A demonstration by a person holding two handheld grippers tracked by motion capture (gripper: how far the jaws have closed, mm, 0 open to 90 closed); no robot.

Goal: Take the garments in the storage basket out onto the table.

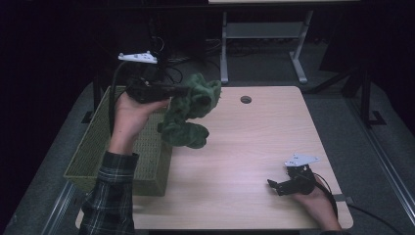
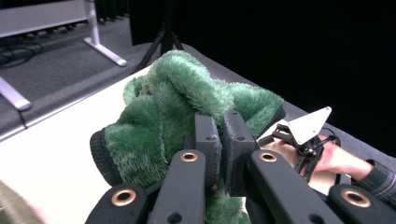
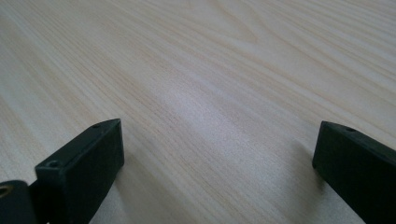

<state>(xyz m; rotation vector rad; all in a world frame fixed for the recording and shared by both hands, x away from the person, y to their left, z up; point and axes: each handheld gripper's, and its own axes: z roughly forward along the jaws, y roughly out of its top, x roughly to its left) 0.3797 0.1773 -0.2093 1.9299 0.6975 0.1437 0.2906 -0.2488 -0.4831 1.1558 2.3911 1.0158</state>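
Observation:
A fluffy green cloth (image 1: 191,110) hangs in the air over the table's left part, next to the basket. My left gripper (image 1: 181,91) is shut on its upper edge; in the left gripper view the two jaws pinch the green cloth (image 2: 182,107) tightly at the left gripper (image 2: 223,135). My right gripper (image 1: 272,184) rests low over the table near the front right corner, jaws wide apart with only bare wood between them in the right gripper view (image 3: 215,154). The right gripper (image 2: 299,140) and its hand also appear beyond the cloth.
A woven green basket (image 1: 95,147) stands at the table's left edge, under my left forearm. The light wooden table (image 1: 254,142) has a round cable hole (image 1: 245,100) near its far edge. A desk frame (image 1: 264,44) stands on the floor behind.

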